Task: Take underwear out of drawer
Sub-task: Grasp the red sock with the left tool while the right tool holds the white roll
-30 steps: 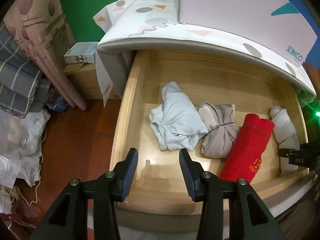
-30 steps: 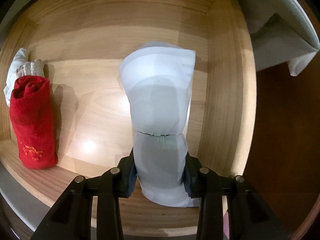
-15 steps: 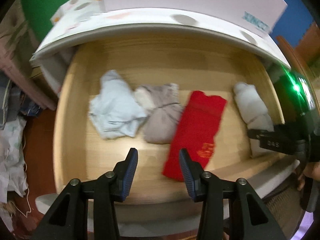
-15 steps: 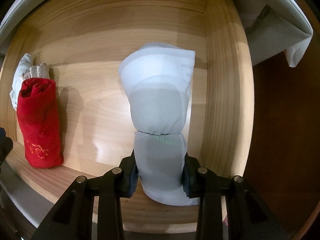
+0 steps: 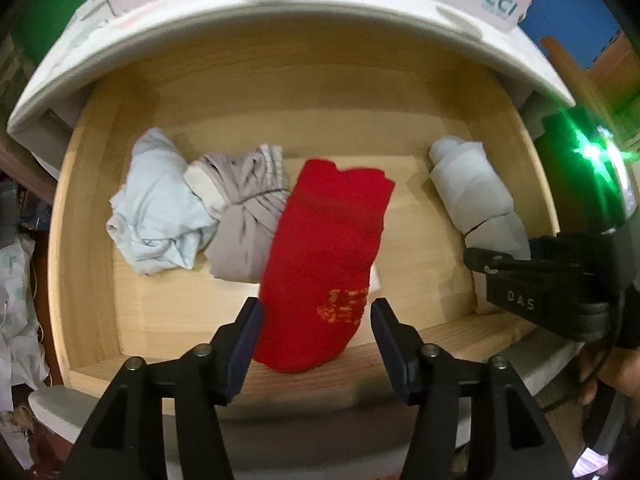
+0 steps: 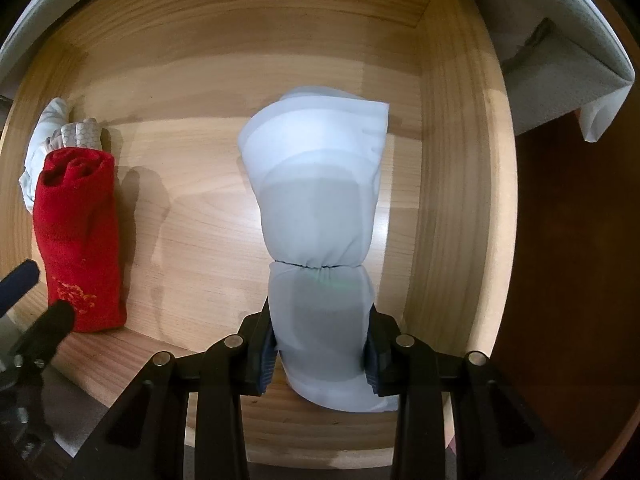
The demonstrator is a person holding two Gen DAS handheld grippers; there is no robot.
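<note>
An open wooden drawer [image 5: 84, 240] holds several rolled underwear. A red roll [image 5: 324, 256] lies in the middle, also in the right wrist view [image 6: 76, 236]. My left gripper [image 5: 316, 320] is open, its fingers on either side of the red roll's near end. A pale white roll [image 6: 320, 216] lies at the drawer's right side, also in the left wrist view [image 5: 476, 196]. My right gripper [image 6: 320, 344] is shut on its near end. A grey roll [image 5: 244, 216] and a light blue bundle [image 5: 156, 212] lie at the left.
A white patterned mattress edge [image 5: 280, 12] overhangs the drawer's back. The drawer's right wall [image 6: 452, 200] stands close beside the white roll. Clothes and clutter [image 5: 16, 280] lie on the floor at the left. Dark wooden floor [image 6: 568, 280] is at the right.
My left gripper has swung right from the drawer's left corner and now straddles the red roll's near end. My right gripper stays shut on the white roll.
</note>
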